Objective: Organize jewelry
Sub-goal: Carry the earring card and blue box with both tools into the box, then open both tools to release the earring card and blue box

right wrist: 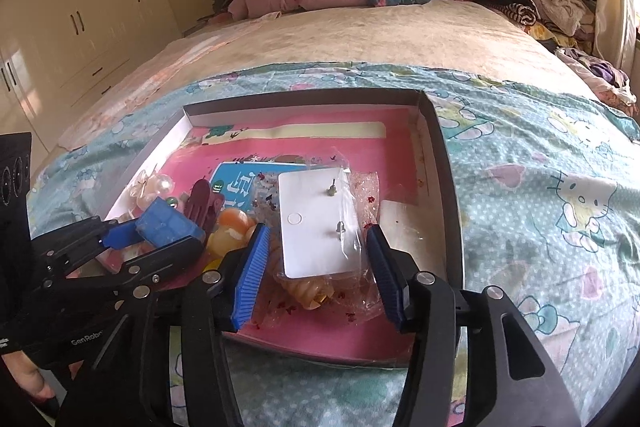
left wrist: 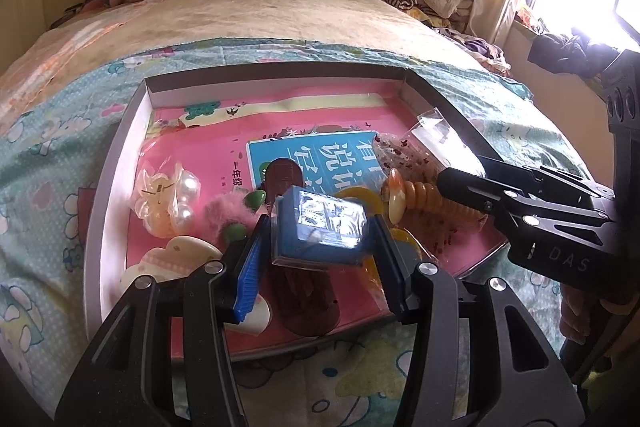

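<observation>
The small blue rectangular box with a clear glossy lid point(left wrist: 318, 229) is being held between the blue ribbed fingers of the left gripper point(left wrist: 320, 259), lifted above the clutter, probably so it can be moved or opened without dragging other pieces along. It is hanging over the shallow white cardboard tray point(left wrist: 120, 163) lying on the bed's cartoon-print quilt point(right wrist: 540, 187); the tray is keeping the loose pieces from scattering over the soft bedding.

The right gripper point(right wrist: 316, 267) is hovering with its fingers spread wide on either side of the white earring card in a clear plastic sleeve point(right wrist: 316, 223), not touching it, which looks like lining up for a grasp. The card is lying over an amber ridged hair clip point(left wrist: 424, 197).

Further left in the tray, a dark red comb-like hair clip point(left wrist: 284, 179), a pearly bow hair clip point(left wrist: 168, 199) and a cream hair clip point(left wrist: 176, 259) are lying on a pink book cover point(left wrist: 224, 131) lining the tray.
</observation>
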Tool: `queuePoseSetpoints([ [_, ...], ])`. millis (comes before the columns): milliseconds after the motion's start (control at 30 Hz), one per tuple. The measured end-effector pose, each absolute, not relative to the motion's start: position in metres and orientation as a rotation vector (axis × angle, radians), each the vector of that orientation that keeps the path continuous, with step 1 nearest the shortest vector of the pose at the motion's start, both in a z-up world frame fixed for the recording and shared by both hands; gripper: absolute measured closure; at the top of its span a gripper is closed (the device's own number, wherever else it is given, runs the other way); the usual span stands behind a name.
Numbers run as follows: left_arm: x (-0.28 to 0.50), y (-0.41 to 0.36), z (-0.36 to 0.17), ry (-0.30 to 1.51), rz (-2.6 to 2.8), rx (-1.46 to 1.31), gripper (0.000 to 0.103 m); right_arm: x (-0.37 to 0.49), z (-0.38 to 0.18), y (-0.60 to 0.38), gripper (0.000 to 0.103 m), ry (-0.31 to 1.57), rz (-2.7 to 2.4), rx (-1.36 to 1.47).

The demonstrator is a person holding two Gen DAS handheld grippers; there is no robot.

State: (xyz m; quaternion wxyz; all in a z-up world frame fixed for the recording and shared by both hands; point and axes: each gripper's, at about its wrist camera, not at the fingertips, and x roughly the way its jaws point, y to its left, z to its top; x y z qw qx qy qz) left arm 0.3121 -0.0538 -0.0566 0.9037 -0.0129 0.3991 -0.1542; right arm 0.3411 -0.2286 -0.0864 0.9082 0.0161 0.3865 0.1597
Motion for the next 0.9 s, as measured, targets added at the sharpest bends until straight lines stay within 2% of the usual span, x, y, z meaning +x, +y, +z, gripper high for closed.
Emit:
queuePoseSetpoints([
  [300, 0.305, -0.051, -0.051, 0.811, -0.313, -0.026, 0.062, 0.322, -0.076, -0.241, 0.044, 0.764, 0.309, 0.056],
  [567, 0.293, -0.046, -0.04, 0.785, -0.299, -0.03, 0.051, 0.301, -0.065, -0.247, 0.039, 0.735, 0.3, 0.054],
  [900, 0.27, -0.036, -0.019, 0.735, -0.28, -0.05, 0.037, 0.268, -0.047, -0.255, 0.025, 0.675, 0.29, 0.067],
])
